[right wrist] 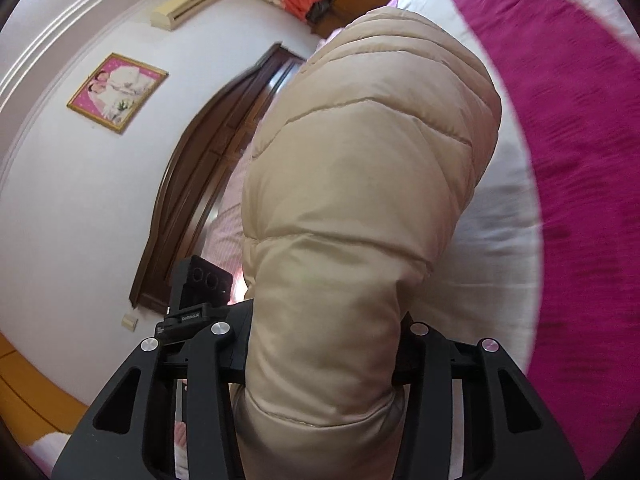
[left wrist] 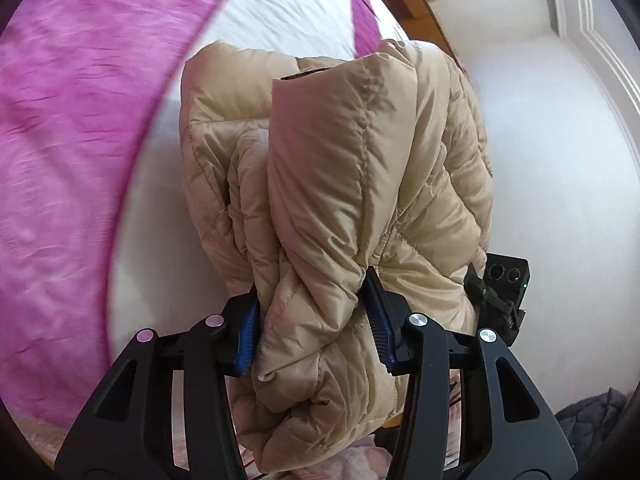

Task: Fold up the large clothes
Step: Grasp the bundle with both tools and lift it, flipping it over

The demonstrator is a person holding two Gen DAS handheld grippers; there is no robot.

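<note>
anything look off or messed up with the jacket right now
Nothing damaged. The beige puffer jacket is just bunched, not flat: the left gripper and right gripper each clamp a thick wad, holding it over the bed.

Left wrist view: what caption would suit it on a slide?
Left gripper clamps a bunched beige puffer jacket above a pink-and-white bed.

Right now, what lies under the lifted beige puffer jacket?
Under the beige puffer jacket, a white sheet and a magenta blanket on the bed. The bulk hides what is directly beneath.
</note>
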